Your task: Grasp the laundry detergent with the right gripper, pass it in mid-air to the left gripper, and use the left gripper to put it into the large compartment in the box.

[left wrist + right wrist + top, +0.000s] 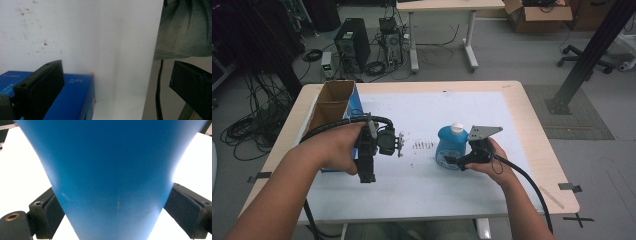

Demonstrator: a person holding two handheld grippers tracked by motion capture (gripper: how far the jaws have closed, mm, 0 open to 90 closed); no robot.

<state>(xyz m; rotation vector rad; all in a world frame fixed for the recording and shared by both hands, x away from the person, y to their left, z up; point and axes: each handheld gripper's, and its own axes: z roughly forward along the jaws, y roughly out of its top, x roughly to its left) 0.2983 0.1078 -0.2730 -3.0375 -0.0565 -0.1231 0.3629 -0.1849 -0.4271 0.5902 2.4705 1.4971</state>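
Grey floor (pixel 492 70) with tangled cables (pixel 252 130) (left side), computer tower (pixel 352 44), second table (pixel 447 6), cardboard box (pixel 537 15).

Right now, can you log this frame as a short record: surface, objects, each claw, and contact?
surface: table with a white sheet
bottle: blue bottle with a white cap, upright near the middle of the sheet
box: open cardboard box with blue sides, at the left edge
right claw: right claw around the bottle's lower part, pads against its sides in the right gripper view
left claw: left claw open, nothing between the jaws, beside the box
contact: right claw on bottle; left claw touches nothing visible
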